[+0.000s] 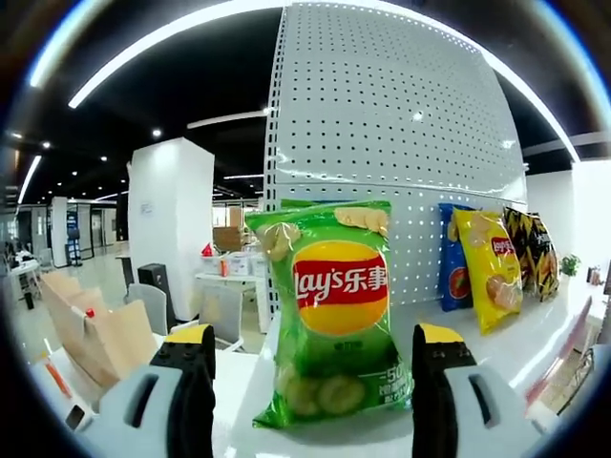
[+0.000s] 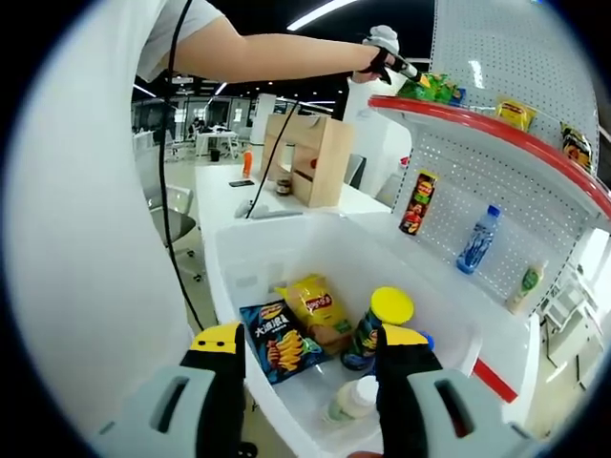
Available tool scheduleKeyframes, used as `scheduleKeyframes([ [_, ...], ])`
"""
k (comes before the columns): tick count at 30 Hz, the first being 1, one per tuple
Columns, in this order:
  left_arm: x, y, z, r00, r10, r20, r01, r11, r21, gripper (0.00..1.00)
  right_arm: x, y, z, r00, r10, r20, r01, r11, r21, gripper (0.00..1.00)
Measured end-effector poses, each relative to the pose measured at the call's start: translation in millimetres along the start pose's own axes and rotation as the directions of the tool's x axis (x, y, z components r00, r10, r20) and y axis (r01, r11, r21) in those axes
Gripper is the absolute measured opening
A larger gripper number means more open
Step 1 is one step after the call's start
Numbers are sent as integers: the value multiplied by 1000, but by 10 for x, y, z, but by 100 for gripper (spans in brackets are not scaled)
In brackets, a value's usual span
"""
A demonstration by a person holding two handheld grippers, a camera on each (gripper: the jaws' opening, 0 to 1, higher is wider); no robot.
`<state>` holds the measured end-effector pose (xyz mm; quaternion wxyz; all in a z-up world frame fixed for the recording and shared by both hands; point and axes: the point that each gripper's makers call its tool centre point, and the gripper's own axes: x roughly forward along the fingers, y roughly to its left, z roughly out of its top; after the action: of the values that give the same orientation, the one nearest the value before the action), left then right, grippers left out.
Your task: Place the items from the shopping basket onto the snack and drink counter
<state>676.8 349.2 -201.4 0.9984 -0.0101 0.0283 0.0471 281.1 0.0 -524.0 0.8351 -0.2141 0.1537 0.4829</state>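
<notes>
Firstly, in the left gripper view, the left gripper (image 1: 310,367) had its yellow-tipped black jaws spread wide apart, holding nothing. Between and just beyond them a green Lay's chip bag (image 1: 333,313) stood upright on the white shelf surface (image 1: 496,353), against the white perforated back panel (image 1: 382,114). Further along the same shelf stood a blue chip bag (image 1: 452,258), a yellow Lay's chip bag (image 1: 490,267) and a dark striped snack bag (image 1: 531,250), side by side.

In the right gripper view, the right gripper (image 2: 310,358) likewise stood open and empty above the white plastic shopping basket (image 2: 286,243). Inside lay a dark blue chip packet (image 2: 277,339), a yellow snack packet (image 2: 315,303), a yellow-lidded green canister (image 2: 377,324) and a white-capped bottle (image 2: 353,399). This view also recorded the person's outstretched arm (image 2: 277,57) reaching the red-edged upper shelf (image 2: 496,138), and, below it, a tall dark snack pack (image 2: 417,202), a blue drink bottle (image 2: 478,239) and a small green-capped bottle (image 2: 525,286) against the pegboard.
</notes>
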Motion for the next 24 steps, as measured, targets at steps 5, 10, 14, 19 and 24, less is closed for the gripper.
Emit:
scheduleKeyframes([
  [5,-84,-16,-29,1000,-6,-8,6,1000,8,85,-38,59,-7,1000,8,6,-8,1000,2,55],
  [10,-192,-2,15,1000,-11,1,11,1000,-5,86,-74,113,-5,1000,11,8,-11,1000,-4,55],
  [14,-300,-19,36,1000,-17,2,17,1000,5,86,-109,155,11,1000,15,12,-15,1000,-15,55],
  [19,-444,-38,38,999,-35,7,35,999,11,85,-160,227,3,1000,19,14,-18,1000,-20,55],
  [24,-620,27,-90,999,-48,-20,49,999,19,84,-216,315,-4,999,27,21,-27,999,-19,55],
])
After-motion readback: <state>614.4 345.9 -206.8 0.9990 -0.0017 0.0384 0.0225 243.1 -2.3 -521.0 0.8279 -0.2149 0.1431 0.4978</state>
